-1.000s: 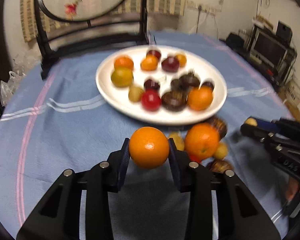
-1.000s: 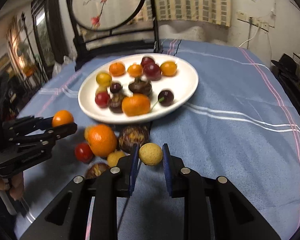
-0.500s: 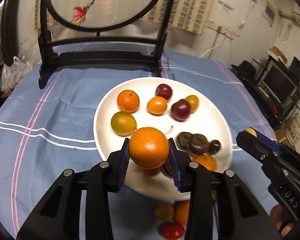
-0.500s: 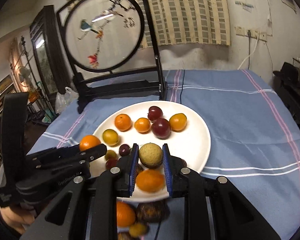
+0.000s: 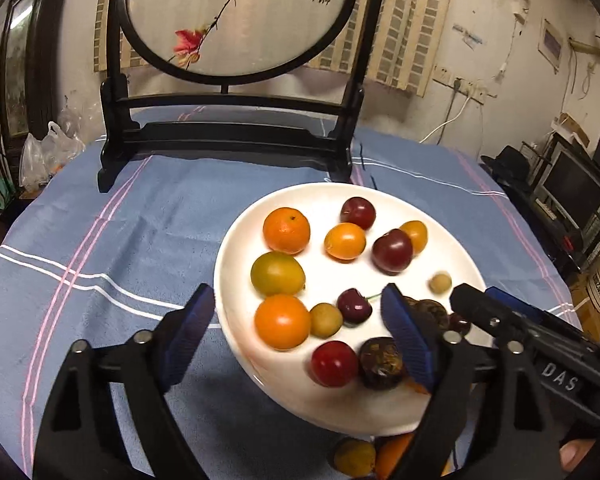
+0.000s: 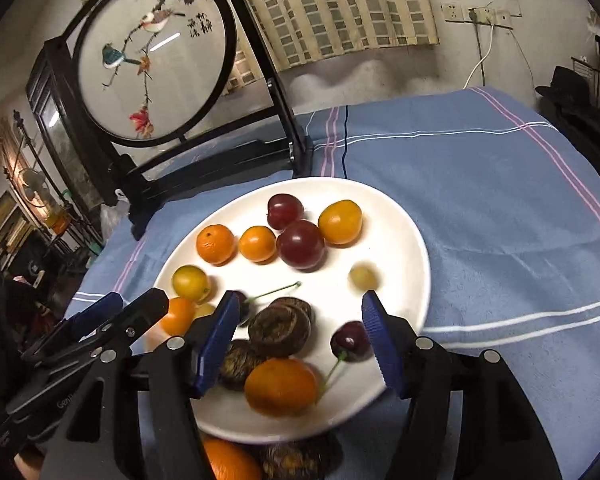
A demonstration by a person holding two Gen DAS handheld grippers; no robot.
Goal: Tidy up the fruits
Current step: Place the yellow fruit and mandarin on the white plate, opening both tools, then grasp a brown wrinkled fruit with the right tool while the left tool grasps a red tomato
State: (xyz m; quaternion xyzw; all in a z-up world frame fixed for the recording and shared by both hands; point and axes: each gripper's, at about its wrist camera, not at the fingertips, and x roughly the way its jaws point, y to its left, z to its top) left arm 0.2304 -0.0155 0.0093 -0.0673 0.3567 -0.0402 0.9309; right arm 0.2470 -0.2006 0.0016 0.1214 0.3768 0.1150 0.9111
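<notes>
Now both tongs, left (image 5: 298,320) and right (image 6: 298,330), wide open, empty (cherry (image 6: 349,341) stem toward camera)

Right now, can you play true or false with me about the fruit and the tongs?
1. Both tongs are open and hold nothing. True: the left tongs and right tongs gape over the white plate.
2. The plate is empty. False: it holds many fruits, like an orange and a dark plum.
3. The tablecloth is red. False: it is blue with stripes.
4. Some fruit lies off the plate. True: a small yellow fruit sits on the cloth.
</notes>
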